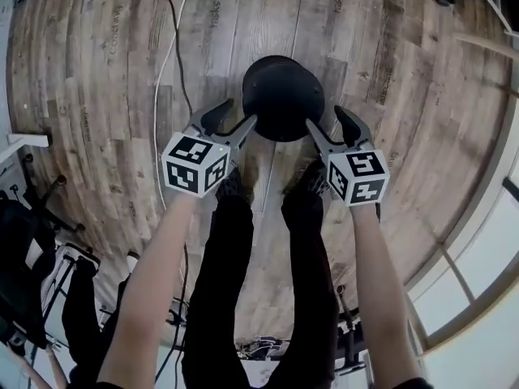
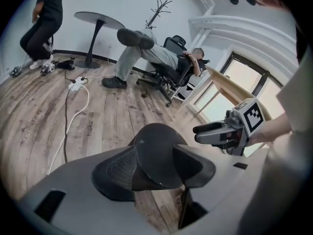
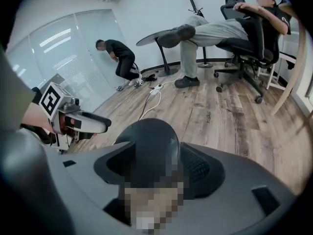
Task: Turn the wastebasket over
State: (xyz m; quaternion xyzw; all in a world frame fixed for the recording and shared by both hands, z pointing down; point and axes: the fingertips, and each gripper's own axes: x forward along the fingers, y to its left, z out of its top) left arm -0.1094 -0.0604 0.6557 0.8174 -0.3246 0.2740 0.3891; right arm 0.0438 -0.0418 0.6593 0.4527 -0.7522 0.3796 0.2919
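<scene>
Presently the approach step is judged to be in hand, and no grip has been taken yet. The left gripper [image 1: 229,122] is held with its jaws apart and nothing pressed between them. The right gripper [image 1: 334,128] is likewise held open and empty. The wastebasket [image 1: 282,96] is found just ahead of both grippers and between the two of them. It is seen through each gripper's gap in the gripper views. It stands on the wooden floor [image 1: 97,96] with a closed, rounded end uppermost, so it is taken to be mouth-down. The inner finger of each gripper is seen close to the basket's side; whether it touches cannot be told.

For the next move, the basket's wall would need to be clamped from both sides, or its lower rim caught. It would then have to be lifted clear of the floor and rolled half a turn before being set down. A slip on the smooth, curved wall is judged the likely risk.

Counted, one wastebasket and two grippers are present. Beyond the left gripper, to its outer side, one white cable [image 1: 169,63] is laid across the floor. Farther off, one office chair [image 2: 171,72] with one seated person [image 2: 146,58], one round table [image 2: 98,19], one coat stand [image 2: 159,9] and one crouching person [image 2: 41,28] are seen.
</scene>
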